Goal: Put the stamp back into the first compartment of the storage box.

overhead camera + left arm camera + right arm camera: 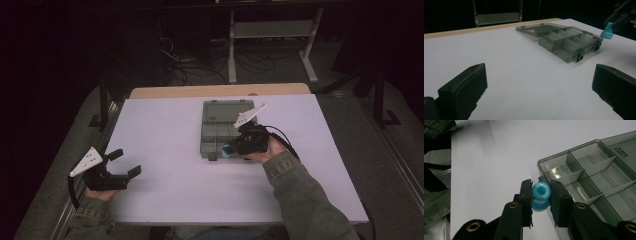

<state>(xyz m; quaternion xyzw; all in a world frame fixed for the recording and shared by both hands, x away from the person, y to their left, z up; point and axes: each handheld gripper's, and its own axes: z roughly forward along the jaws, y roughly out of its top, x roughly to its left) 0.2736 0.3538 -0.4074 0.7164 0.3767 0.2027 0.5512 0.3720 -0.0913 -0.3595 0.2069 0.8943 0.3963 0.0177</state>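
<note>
1. Right gripper (541, 195): closed on a blue spool-shaped bead (541, 192), one pad on each side, hole facing the camera on that gripper.
2. Bead held off the white table (165, 185), at the near-left corner of the open compartment box (220, 132); seen from the high view just over the box's front edge (228, 150).
3. Key relation: box compartments ahead and to the right of the bead along the jaws' line, so a short carry forward over the rim, then release.
4. Long axis of the box running away from the person, lid (534, 29) folded flat on the far side.
5. Compartments: clear dividers, apparently all empty, though dim light and tinted plastic leave small contents hard to rule out.
6. Left gripper (122, 162): jaws standing wide, nothing between them, resting low near the table's left edge, well apart from the box.
7. Nearer hand for the drop: the right, already at the box.
</note>
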